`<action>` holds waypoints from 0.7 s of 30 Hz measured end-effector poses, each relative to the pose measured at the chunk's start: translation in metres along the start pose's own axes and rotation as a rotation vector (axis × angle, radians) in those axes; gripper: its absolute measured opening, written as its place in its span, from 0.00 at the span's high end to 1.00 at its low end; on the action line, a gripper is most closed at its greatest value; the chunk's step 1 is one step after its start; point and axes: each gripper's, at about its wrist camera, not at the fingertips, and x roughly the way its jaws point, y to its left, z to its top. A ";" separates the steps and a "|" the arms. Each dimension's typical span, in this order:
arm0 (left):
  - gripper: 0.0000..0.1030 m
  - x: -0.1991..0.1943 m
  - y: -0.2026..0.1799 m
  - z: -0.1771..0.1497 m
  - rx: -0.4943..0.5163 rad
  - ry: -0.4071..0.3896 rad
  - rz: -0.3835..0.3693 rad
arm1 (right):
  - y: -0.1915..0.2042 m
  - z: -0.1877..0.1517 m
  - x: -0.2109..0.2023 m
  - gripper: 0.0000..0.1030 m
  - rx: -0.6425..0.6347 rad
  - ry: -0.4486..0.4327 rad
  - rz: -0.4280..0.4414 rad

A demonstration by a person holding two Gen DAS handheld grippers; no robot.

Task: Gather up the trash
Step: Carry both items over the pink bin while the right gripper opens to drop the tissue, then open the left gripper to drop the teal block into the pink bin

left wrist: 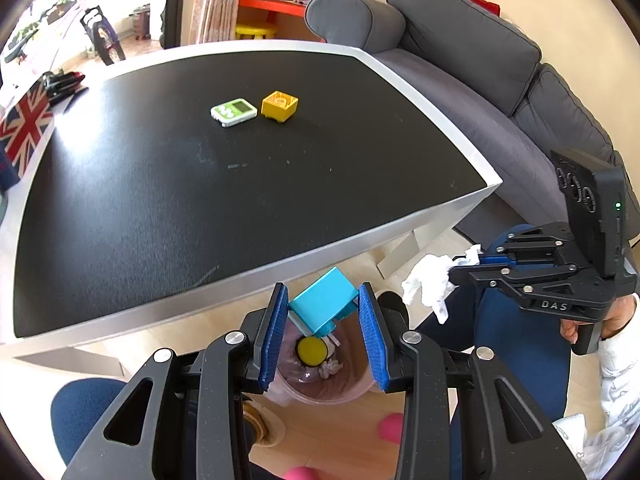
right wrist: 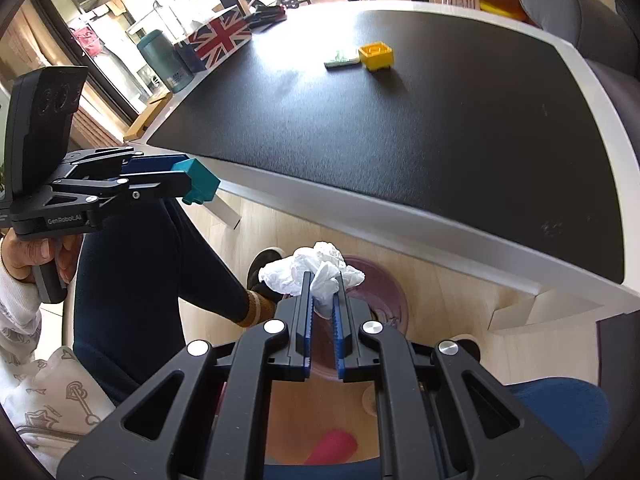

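Note:
My left gripper (left wrist: 324,304) is shut on a teal toy brick (left wrist: 326,304), held tilted just above a pink trash bin (left wrist: 320,394) on the floor below the table edge. Inside the bin lie a yellow round thing (left wrist: 311,351) and crumpled paper. My right gripper (right wrist: 323,286) is shut on a crumpled white tissue (right wrist: 310,270), hanging over the same bin (right wrist: 384,286). In the left wrist view the right gripper (left wrist: 460,270) and its tissue (left wrist: 428,282) are at the right. The right wrist view shows the left gripper (right wrist: 188,180) with the teal brick (right wrist: 200,182) at the left.
A black table (left wrist: 200,208) with a white rim carries a green timer (left wrist: 233,112) and a yellow brick (left wrist: 280,106). A union-flag box (right wrist: 220,38) stands at its far side. A grey sofa (left wrist: 480,68) is to the right. The person's legs (right wrist: 132,280) and foot sit beside the bin.

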 end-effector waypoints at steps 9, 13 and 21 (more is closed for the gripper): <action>0.65 0.002 0.001 -0.005 -0.015 0.012 -0.010 | -0.003 -0.003 0.012 0.39 0.009 0.026 0.002; 0.65 0.003 0.001 -0.006 -0.016 0.019 -0.010 | -0.006 -0.001 0.007 0.16 0.022 0.002 0.000; 0.65 0.011 -0.003 -0.008 -0.003 0.048 -0.026 | -0.014 0.003 -0.002 0.06 0.064 -0.030 -0.031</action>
